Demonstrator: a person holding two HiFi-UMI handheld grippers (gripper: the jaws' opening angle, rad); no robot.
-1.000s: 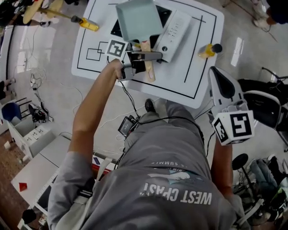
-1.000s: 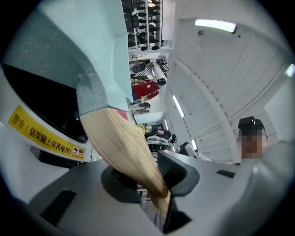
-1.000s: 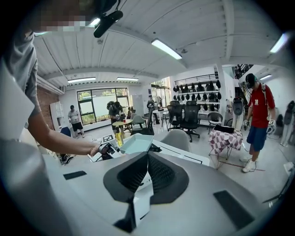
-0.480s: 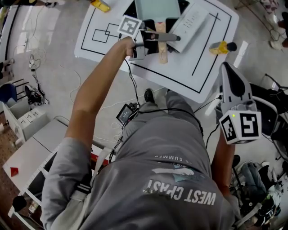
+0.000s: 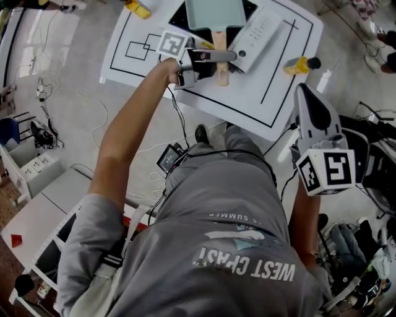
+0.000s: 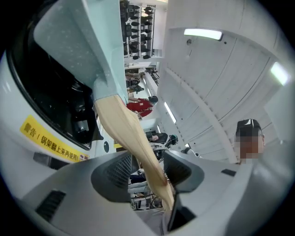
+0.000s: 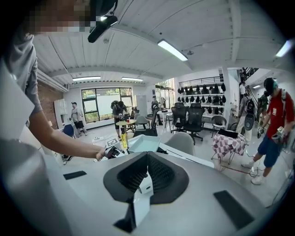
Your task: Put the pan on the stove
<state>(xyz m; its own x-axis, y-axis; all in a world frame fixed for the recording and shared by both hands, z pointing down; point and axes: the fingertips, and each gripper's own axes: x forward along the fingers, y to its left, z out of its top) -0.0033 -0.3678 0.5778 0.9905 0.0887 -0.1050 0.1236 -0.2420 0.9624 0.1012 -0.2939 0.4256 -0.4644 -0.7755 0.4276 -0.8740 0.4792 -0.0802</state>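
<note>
Now resting on the stove (image 5: 177,22), the pan (image 5: 215,12) could be dragged askew if the left gripper (image 5: 210,60), jaws just spread around its wooden handle (image 6: 126,133), withdraws crookedly; right gripper (image 7: 146,161) pressed together, empty.

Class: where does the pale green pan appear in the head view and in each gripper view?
Head view: pan at top centre.
Left gripper view: upper left, its wooden handle slanting down to bottom centre.
Right gripper view: centre, small and distant.
Shared landmark: the stove under it.
</note>
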